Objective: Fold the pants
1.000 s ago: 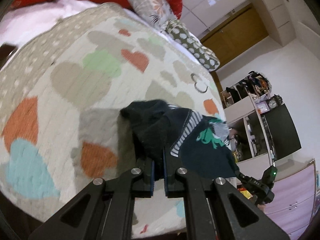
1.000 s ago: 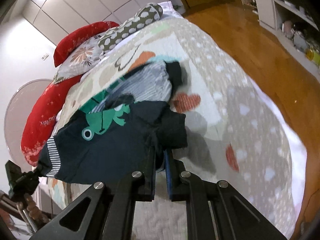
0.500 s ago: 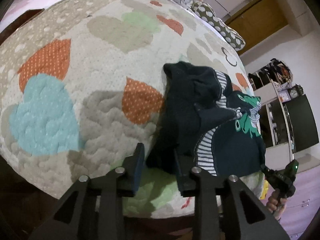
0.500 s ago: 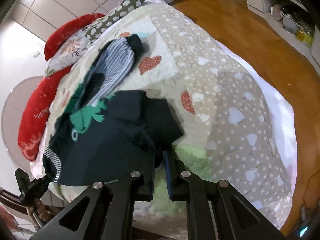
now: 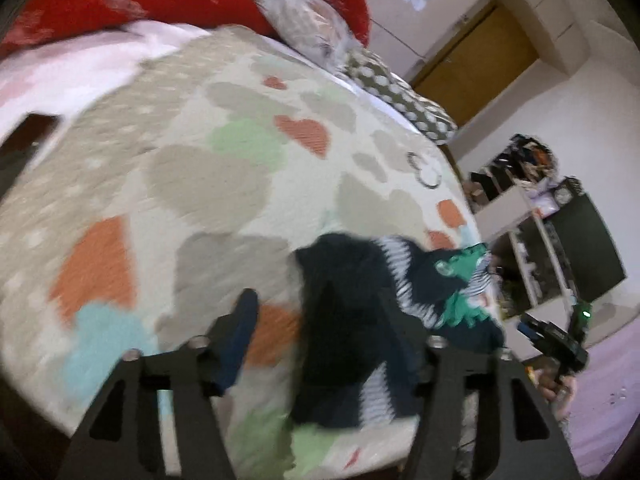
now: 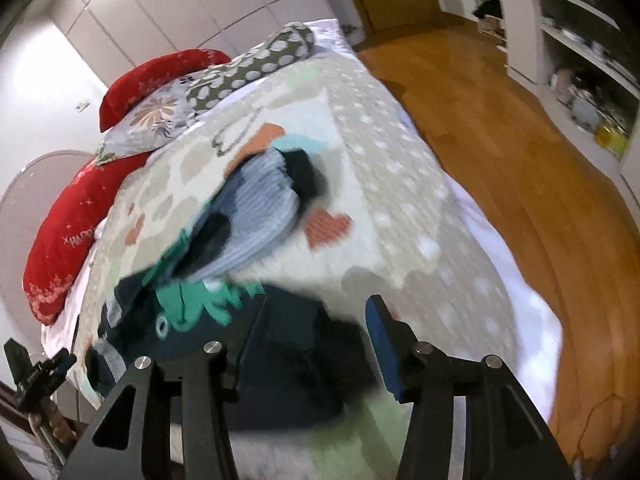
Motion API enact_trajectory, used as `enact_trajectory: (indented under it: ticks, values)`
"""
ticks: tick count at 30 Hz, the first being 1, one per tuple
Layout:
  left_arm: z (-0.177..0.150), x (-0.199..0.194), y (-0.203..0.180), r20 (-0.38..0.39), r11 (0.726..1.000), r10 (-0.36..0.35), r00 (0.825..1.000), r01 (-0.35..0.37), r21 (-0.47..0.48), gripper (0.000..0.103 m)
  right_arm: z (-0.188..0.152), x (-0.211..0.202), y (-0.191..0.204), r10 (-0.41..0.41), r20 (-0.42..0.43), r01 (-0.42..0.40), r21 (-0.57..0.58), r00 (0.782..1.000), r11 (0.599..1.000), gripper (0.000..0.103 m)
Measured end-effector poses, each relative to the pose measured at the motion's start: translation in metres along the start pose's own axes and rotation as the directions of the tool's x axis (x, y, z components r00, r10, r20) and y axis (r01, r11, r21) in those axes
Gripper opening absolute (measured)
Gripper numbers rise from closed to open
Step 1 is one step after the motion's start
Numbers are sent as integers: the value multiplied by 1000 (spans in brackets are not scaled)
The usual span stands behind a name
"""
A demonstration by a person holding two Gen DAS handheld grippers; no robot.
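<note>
Across the heart-patterned quilt (image 5: 192, 184) on the bed, near its front edge, the dark navy pants (image 5: 352, 320) with the green frog print lie in a bundle, their long axis running from 6 toward 12 o'clock in the right wrist view. My left gripper (image 5: 316, 328) and right gripper (image 6: 316, 332) have both just been opening; the jaws stand apart, with cloth between them but not pinched. I judge both grippers about equally near the front edge of the pants.

Left gripper (image 5: 316, 312), right gripper (image 6: 316, 320): just-parted fingers
</note>
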State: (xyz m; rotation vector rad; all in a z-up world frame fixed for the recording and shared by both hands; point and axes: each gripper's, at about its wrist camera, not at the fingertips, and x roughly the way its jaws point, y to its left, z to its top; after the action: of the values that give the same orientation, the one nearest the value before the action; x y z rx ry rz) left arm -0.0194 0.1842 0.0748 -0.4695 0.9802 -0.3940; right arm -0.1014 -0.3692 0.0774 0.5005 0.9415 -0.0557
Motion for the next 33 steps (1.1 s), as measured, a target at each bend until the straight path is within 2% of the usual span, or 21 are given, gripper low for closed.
enact_trajectory:
  ticks: [2,4,8,9,12,13,14,15,16,17,20,23,25,26,27,28,29,30,31,32,33]
  values:
    - [16,30,-5,-51,998,-53,997,52,-20,67,19,16,8,4,-7,-4,-8,1000,1000,56]
    - [32,64,-8,-118,996,-85,989,82,-33,67,46,40,10,55,-39,-54,36,998,998,57]
    - [49,117,-23,-231,998,-29,973,40,42,69,85,77,12,96,-64,-87,140,993,986,57]
    - [51,131,-30,-263,997,-3,965,24,76,70,94,84,16,83,-61,-74,132,995,988,58]
    - [51,147,-42,-305,992,31,952,8,125,70,114,110,34,-33,-98,36,30,995,999,66]
    - [50,149,-47,-309,989,45,950,2,149,50,116,122,38,-71,-119,72,7,990,997,66]
    - [49,150,-51,-316,986,46,947,7,165,17,117,128,39,-83,-134,84,-3,987,997,66]
    - [48,151,-55,-333,986,32,942,26,166,14,117,139,43,-91,-170,87,-30,981,996,50]
    - [48,150,-58,-319,984,42,947,15,177,14,116,145,46,-93,-195,84,-55,976,995,14]
    - [48,148,-62,-301,981,58,952,2,196,14,116,150,51,-95,-220,79,-83,971,993,12]
    - [62,137,-71,-244,983,41,969,4,181,14,125,141,69,-117,-155,95,-148,981,985,12]
    - [80,107,-85,-101,981,29,994,-9,193,14,144,111,86,-73,-32,67,-163,997,984,12]
    - [84,85,-92,2,977,34,999,-33,212,15,149,82,97,-27,91,44,-187,996,981,12]
    - [84,80,-93,23,975,44,999,-48,219,19,149,70,99,-3,143,31,-196,990,980,12]
    - [83,80,-91,20,974,64,998,-66,217,26,144,59,97,18,177,19,-202,984,979,13]
    - [80,85,-84,2,974,104,995,-102,204,45,140,58,97,20,180,17,-203,983,979,15]
    - [78,91,-78,-13,973,136,991,-131,190,58,133,59,91,20,174,15,-201,985,979,19]
    - [75,98,-68,-34,971,173,984,-164,173,58,125,67,81,0,150,29,-193,989,981,40]
    - [73,105,-58,-59,970,201,978,-190,153,58,117,76,73,-27,119,48,-182,993,982,68]
    - [70,109,-46,-92,971,215,972,-203,123,58,111,89,60,-60,71,71,-164,996,984,74]
    - [65,109,-34,-119,979,197,973,-188,84,58,101,101,43,-85,21,87,-132,996,987,74]
